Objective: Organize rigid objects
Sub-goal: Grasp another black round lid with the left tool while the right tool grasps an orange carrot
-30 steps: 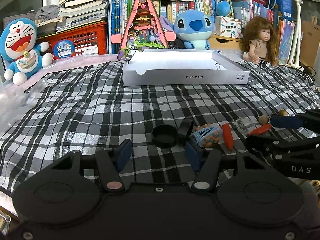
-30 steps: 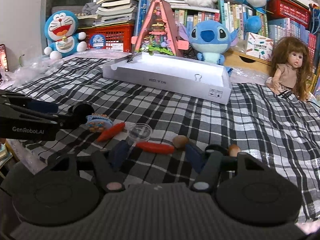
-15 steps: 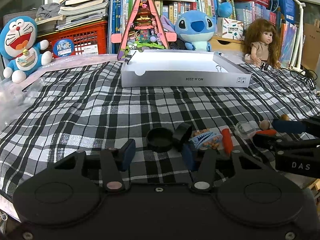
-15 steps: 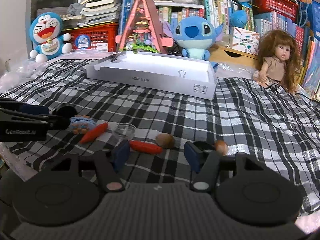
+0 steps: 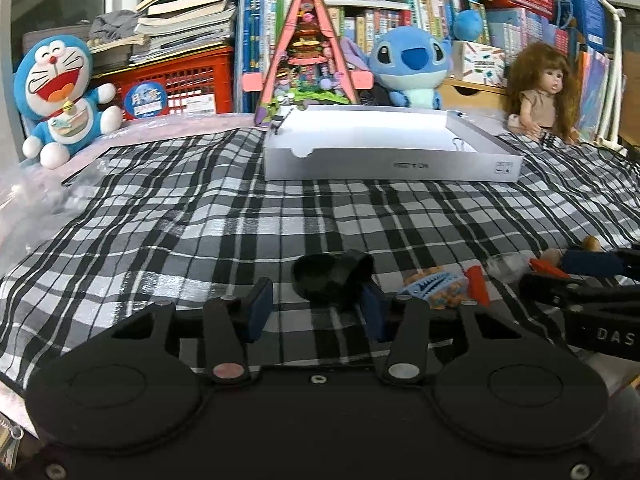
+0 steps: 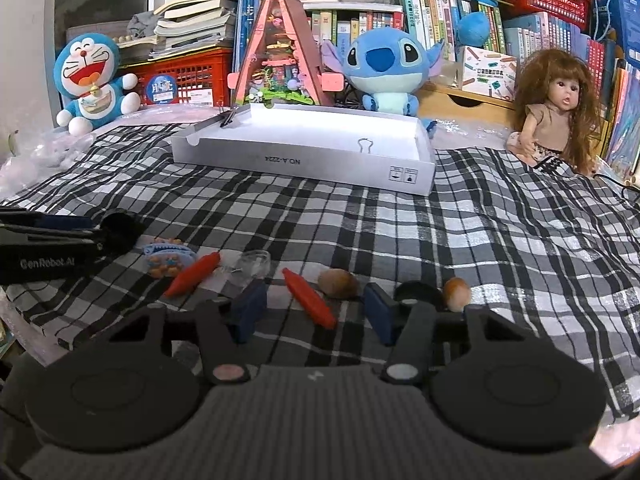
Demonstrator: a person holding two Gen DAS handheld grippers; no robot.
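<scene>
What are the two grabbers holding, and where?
Nothing yet. The right gripper has just been closing around the red carrot, the left gripper beside the black cup; neither grips yet.

Two orange carrots [image 6: 193, 273] [image 6: 309, 298], two brown nuts [image 6: 338, 283] [image 6: 457, 293], one clear cup [image 6: 253, 264], one blue toy [image 6: 169, 257], one white box [image 6: 304, 154], three plush toys [image 6: 90, 82], one doll [image 6: 557, 110].

Left gripper [image 5: 316, 312] and right gripper [image 6: 312, 312] low, jaws parted, just narrowing.
</scene>
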